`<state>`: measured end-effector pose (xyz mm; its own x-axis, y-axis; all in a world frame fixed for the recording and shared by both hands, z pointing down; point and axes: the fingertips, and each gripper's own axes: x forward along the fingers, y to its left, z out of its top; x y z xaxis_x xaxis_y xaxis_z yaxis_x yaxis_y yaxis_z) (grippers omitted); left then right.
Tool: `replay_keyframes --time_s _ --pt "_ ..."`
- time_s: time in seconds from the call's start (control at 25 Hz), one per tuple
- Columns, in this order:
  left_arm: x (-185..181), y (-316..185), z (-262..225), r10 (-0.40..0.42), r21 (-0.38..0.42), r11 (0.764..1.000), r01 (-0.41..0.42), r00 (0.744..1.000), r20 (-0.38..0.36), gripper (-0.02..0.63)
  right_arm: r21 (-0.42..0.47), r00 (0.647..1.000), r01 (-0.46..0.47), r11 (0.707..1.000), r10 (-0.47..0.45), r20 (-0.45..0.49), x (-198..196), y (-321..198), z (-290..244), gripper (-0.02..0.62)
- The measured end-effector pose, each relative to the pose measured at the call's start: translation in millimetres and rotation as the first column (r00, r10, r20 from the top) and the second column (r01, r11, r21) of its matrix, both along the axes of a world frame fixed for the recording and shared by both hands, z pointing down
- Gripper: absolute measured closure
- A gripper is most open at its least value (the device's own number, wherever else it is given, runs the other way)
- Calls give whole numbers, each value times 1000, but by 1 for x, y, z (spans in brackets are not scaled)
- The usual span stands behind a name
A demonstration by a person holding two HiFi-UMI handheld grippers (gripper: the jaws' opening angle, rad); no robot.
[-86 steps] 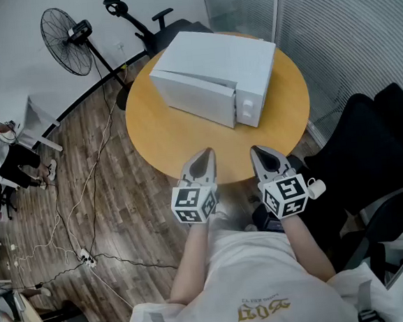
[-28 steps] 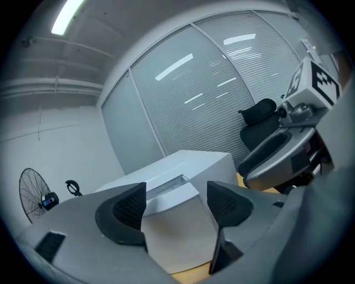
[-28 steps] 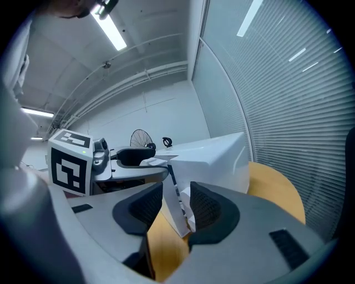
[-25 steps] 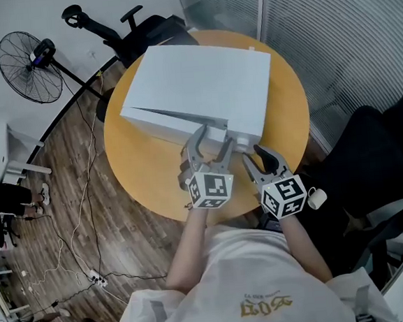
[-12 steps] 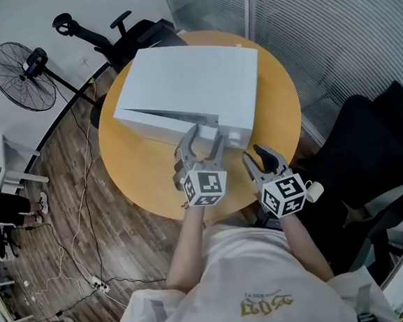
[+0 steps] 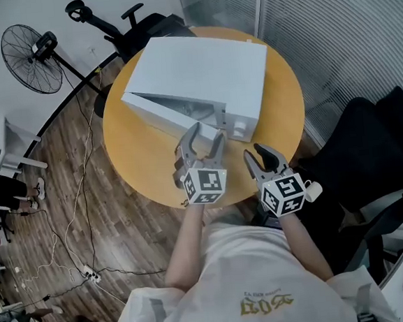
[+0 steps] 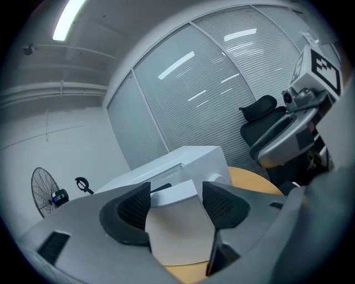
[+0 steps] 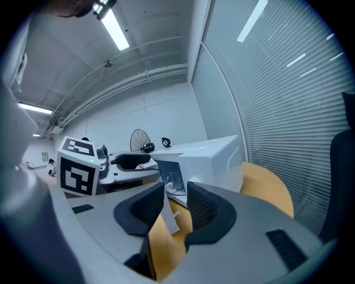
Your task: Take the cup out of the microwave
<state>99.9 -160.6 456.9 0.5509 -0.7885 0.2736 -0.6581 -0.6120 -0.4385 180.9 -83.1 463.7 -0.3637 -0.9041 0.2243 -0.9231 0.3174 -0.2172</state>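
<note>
A white microwave [image 6: 200, 69] stands on the round yellow table [image 6: 138, 162]. Its door [image 6: 162, 114] hangs partly open, swung out toward me. My left gripper [image 6: 203, 137] has the door's free edge [image 7: 177, 222] between its jaws; they are closing and both pads touch it. My right gripper [image 6: 260, 155] hovers just right of it at the table's near edge, jaws closing with nothing between them. In the right gripper view the cup [image 8: 174, 180] shows only as a pale shape inside the open cavity, beyond the right gripper [image 8: 176, 191].
A black office chair [image 6: 369, 156] stands close on the right. Another chair [image 6: 133, 22] and a standing fan [image 6: 31, 59] are beyond the table on the left. Cables [image 6: 67, 224] trail over the wooden floor. A glass wall with blinds [image 6: 329, 19] runs behind.
The microwave door has swung further open, and my left gripper has drawn back toward me with its edge. The right gripper has barely shifted.
</note>
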Motion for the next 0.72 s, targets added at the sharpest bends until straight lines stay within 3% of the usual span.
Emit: replay_keyframes --time_s 0.72 --pt "-54 31 -2 -131 34 991 132 991 -13 332 6 999 34 999 -33 -16 -16 39 -4 463"
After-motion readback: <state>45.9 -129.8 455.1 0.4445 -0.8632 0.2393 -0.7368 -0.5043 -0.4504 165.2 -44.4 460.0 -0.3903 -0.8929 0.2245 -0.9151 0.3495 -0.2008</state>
